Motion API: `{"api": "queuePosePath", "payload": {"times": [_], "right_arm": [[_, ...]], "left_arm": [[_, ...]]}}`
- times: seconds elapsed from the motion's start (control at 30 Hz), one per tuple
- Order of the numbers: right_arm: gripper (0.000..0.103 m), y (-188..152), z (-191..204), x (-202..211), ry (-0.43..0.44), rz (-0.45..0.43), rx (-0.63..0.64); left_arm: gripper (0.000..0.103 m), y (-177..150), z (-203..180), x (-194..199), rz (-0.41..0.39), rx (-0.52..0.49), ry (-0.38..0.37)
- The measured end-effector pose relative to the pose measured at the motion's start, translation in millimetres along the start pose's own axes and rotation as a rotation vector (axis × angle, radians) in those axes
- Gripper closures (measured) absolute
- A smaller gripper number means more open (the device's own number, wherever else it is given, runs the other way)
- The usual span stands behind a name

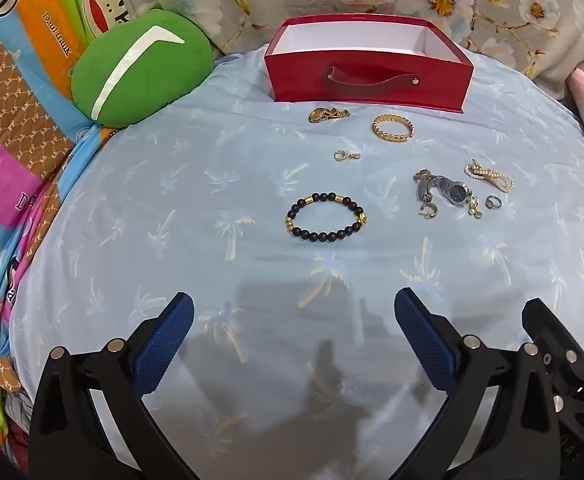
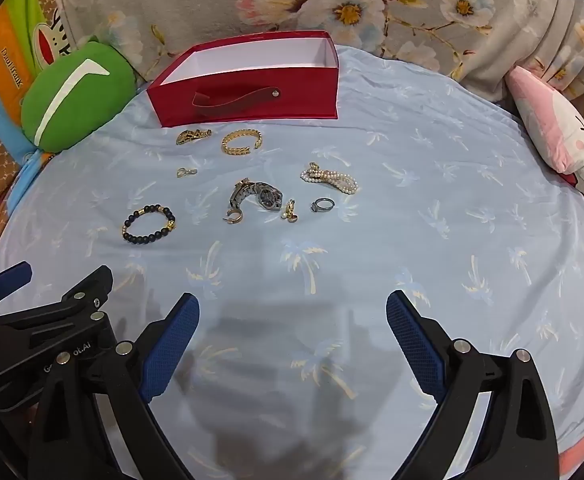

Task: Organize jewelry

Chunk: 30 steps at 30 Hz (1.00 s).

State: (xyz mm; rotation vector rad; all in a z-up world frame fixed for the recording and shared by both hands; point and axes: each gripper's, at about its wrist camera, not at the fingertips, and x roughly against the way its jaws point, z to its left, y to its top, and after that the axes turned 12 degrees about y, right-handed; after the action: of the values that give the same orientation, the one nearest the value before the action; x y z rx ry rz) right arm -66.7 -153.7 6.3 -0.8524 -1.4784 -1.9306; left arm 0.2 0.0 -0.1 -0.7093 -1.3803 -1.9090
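Nearest the lens, the left hand-held gripper (image 1: 294, 312) hangs with its blue-padded jaws spread wide and nothing between them; the right hand-held gripper (image 2: 292, 314) is just beside it, equally wide and empty. Its neighbour's black body carries partly hidden white lettering ending "ot.AI".

Below both lies a bed under a pale blue sheet (image 1: 172, 208) printed with small palm trees, wrinkled and shadowed near the grippers. That near stretch of sheet is bare, giving free room to move.

Further out, the jewelry is scattered on the sheet: a black-and-gold beaded bracelet (image 1: 326, 216) closest, then a silver wristwatch (image 1: 448, 190) with small earrings and a ring (image 1: 493, 201) just beside it, a pearl bracelet (image 1: 490, 176) behind those, a small clasp piece (image 1: 346, 155), a gold cuff bangle (image 1: 393, 128) and a gold watch (image 1: 328, 115).

Behind them stands an open red drawer-style box (image 1: 368, 80) with a strap handle and a white, empty interior.

At the far edges are a green cushion (image 1: 140, 68), a pink plush pillow (image 2: 560, 132), a floral blanket (image 2: 372, 4), and a bright cartoon quilt (image 1: 52, 32) reading roughly "Daulfrank".
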Motion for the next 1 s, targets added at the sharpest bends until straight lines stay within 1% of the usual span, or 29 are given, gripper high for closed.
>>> {"api": "queuePosePath", "payload": {"times": [0.13, 0.8, 1.0], "right_arm": [[0.01, 0, 0, 0, 0.004, -0.003, -0.003], [0.01, -1, 3, -2, 0.006, 0.0, -0.004], [0.01, -1, 3, -2, 0.007, 0.0, -0.004]], "left_arm": [[0.005, 0, 1, 0, -0.001, 0.008, -0.009], [0.005, -7, 4, -4, 0.003, 0.003, -0.001], [0.005, -9, 14, -7, 0.005, 0.011, -0.004]]}}
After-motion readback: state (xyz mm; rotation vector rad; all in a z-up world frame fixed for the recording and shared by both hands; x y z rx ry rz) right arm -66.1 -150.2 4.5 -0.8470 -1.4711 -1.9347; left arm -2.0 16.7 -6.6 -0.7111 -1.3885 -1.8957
